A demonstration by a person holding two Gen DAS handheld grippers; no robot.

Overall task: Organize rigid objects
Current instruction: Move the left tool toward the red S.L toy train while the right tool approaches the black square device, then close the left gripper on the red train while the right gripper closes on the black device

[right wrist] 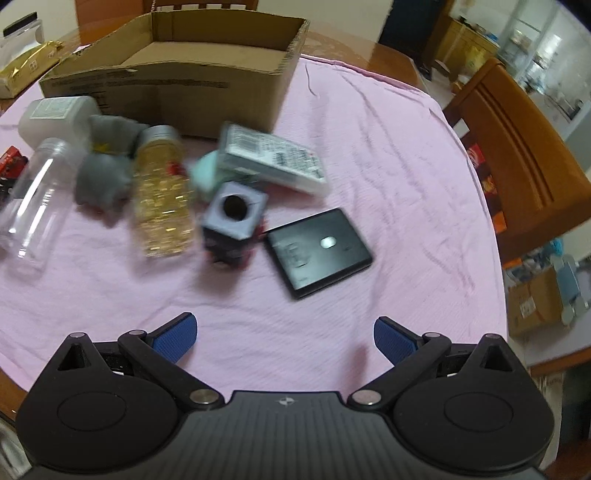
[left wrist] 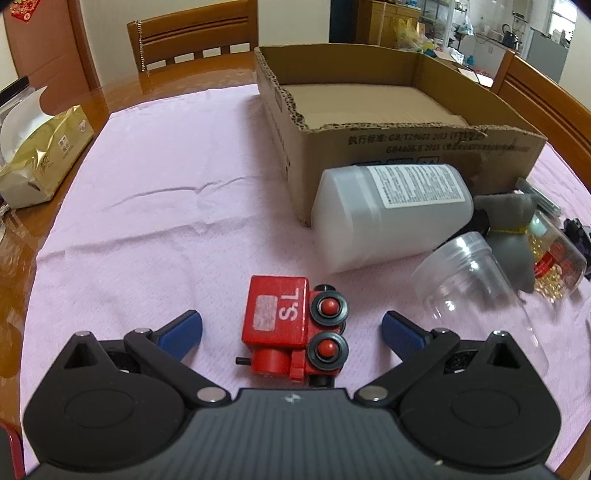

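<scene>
A red toy train (left wrist: 291, 328) lies on its side on the pink cloth, between the open blue fingers of my left gripper (left wrist: 291, 334), not gripped. Beyond it lie a white plastic bottle (left wrist: 388, 214) and a clear jar (left wrist: 476, 291), in front of an open cardboard box (left wrist: 369, 110). My right gripper (right wrist: 284, 338) is open and empty above the cloth. Ahead of it lie a black flat case (right wrist: 319, 251), a blue-grey cube (right wrist: 234, 216), a jar of gold bits (right wrist: 162, 195), a white packet (right wrist: 273, 158) and the box (right wrist: 184, 66).
A grey soft toy (left wrist: 513, 236) lies by the jars, also in the right wrist view (right wrist: 105, 173). A gold tissue pack (left wrist: 40, 155) sits on the wooden table's left. Wooden chairs (left wrist: 192, 33) (right wrist: 517, 155) stand around the table.
</scene>
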